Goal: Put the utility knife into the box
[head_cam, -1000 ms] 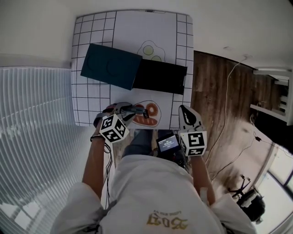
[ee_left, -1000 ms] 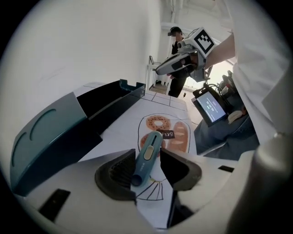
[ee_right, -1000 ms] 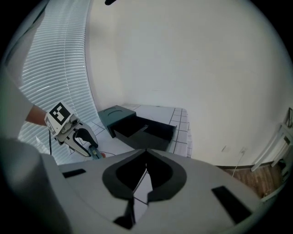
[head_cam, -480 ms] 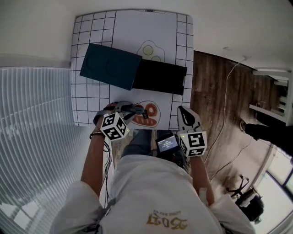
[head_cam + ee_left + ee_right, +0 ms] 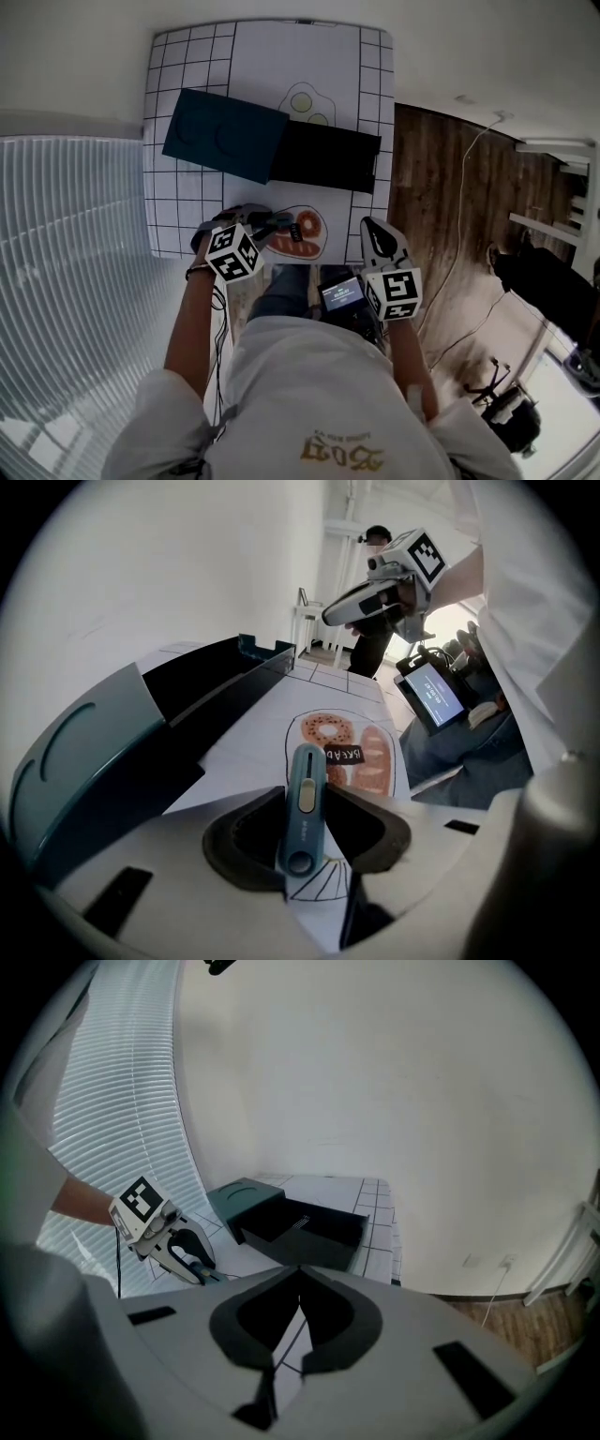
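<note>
A blue-grey utility knife stands between the jaws of my left gripper, its tip toward the bread drawing. The jaws have just been closing, and their pads now press both sides of the knife. From the head view the left gripper hovers over the mat's near edge with the knife sticking out. The black open box lies mid-table with its teal lid against its left side. My right gripper is shut and empty at the table's near right corner, its tips meeting.
A white mat with a black grid covers the table and also carries an egg drawing. A small device with a lit screen sits on the person's lap. Wooden floor lies to the right and white blinds to the left.
The left gripper's marker cube sits slightly higher in the head view. The right gripper, box and lid have kept still.
</note>
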Available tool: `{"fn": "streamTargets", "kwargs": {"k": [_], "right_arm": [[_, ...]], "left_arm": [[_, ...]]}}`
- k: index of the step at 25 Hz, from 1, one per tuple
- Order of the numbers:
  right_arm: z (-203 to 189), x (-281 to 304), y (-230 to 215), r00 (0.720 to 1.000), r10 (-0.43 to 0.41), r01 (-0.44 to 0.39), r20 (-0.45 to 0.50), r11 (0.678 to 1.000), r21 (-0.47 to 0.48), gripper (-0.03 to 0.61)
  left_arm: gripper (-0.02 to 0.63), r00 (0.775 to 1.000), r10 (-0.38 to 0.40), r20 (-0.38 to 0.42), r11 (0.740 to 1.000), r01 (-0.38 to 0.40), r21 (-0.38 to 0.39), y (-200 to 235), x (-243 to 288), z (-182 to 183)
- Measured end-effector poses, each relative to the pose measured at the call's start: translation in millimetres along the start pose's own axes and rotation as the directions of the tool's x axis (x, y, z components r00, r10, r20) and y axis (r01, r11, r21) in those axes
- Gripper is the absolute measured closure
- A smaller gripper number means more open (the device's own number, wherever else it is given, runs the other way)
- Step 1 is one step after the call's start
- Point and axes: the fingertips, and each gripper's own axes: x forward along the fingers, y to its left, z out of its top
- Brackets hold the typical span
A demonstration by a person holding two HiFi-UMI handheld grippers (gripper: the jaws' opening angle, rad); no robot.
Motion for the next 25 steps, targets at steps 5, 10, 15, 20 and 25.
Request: {"fn": "streamTargets", "kwargs": {"k": [5,10,15,20,25], "right_arm": [[7,-4,-4,1.000,-0.016,0.016,0.017,1.000,0.007,0.571],[15,-8,-4,0.999,-0.028,0.027,0.039,1.000,0.010,0.572],[30,-13,-2,0.997,-0.029,0.028,0.074,0.999,0.014,0.572],[45,-15,1,0.994,-0.020,0.020,0.105,1.000,0.002,0.571],[57,-22,-4,0.990,-0.045,0.044,0.137,0.999,0.008,0.571]], "left_arm": [[0.477,0.997,0.033,0.072,0.998,-0.029,-0.061,4,-9,17],[0.477,0.990,0.066,0.122,0.995,-0.057,-0.078,9,-27,33],[0.477,0.965,0.138,0.225,0.982,-0.104,-0.157,11,-59,61],[0.477,0.924,0.185,0.336,0.971,-0.118,-0.209,15,-93,94],[0.477,0.894,0.247,0.375,0.960,-0.173,-0.220,19,-117,110]]}}
